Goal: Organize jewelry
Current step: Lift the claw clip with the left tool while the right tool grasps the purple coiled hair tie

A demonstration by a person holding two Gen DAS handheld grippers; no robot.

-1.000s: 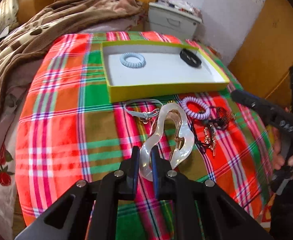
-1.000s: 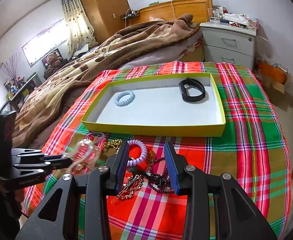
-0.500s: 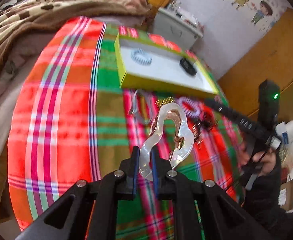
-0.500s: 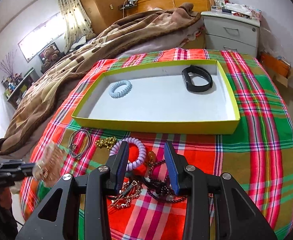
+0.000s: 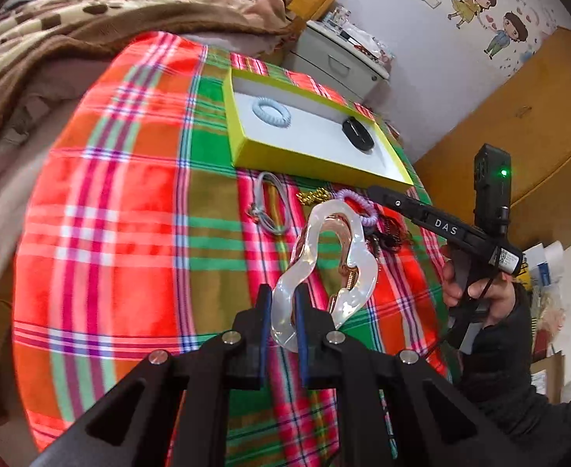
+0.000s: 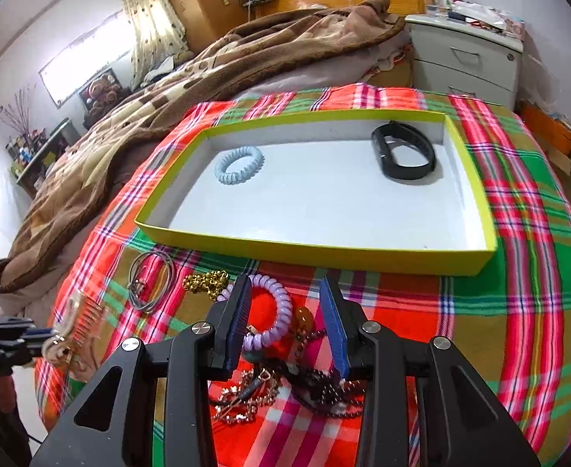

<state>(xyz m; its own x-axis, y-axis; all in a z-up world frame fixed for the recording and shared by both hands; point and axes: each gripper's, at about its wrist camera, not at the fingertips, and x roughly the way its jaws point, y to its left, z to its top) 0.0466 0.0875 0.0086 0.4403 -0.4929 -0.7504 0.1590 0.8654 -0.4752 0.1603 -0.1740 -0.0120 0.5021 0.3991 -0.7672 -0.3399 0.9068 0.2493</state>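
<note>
1. The left gripper (image 5: 282, 313) is clenched on one clear wavy hair clip (image 5: 324, 268), lifted above the plaid bedspread (image 5: 122, 233); its long axis runs away toward the tray.
2. The right gripper (image 6: 285, 327) stands released, jaws straddling the one purple coil bracelet (image 6: 275, 311) in the tangled pile near the bedspread's near edge.
3. Beyond lies one yellow tray (image 6: 324, 255), nearer the right hand, holding two pieces: one blue coil bracelet (image 6: 239, 164) and one black band (image 6: 404, 151).

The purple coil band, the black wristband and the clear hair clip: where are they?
purple coil band (image 6: 281, 303), right wrist view, on its right-hand curve.
black wristband (image 6: 404, 150), right wrist view, on its strap in the tray.
clear hair clip (image 5: 309, 249), left wrist view, on its left arm above the tongs.
</note>
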